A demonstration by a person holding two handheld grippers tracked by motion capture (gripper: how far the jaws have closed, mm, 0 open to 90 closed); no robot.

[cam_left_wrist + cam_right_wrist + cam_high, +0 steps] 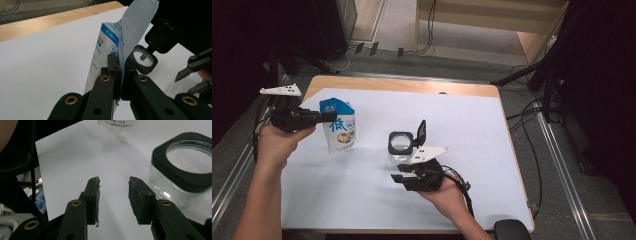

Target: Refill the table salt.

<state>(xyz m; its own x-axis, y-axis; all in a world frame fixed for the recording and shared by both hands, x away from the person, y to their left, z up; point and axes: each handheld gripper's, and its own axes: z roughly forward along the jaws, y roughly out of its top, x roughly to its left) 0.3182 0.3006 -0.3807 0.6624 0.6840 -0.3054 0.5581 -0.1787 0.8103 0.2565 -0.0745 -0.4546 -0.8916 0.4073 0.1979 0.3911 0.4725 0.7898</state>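
Blue-and-white pouch [338,127] stands upright on the counter [472,130], its top edge pinched in the left claw [119,75]; right claw [113,195] gapes empty beside the open jar [401,145]; a careless tilt could spill contents wide of it.

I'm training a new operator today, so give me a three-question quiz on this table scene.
1. True or false: the left tongs are shut on the blue and white pouch.
2. Is the lid of the clear jar flipped open or closed?
3. What is between the right tongs: A) the jar, B) the pouch, C) nothing?

Key: 1 true, they pinch its upper edge. 2 open, standing up on its hinge. 3 C, they are open beside the jar.
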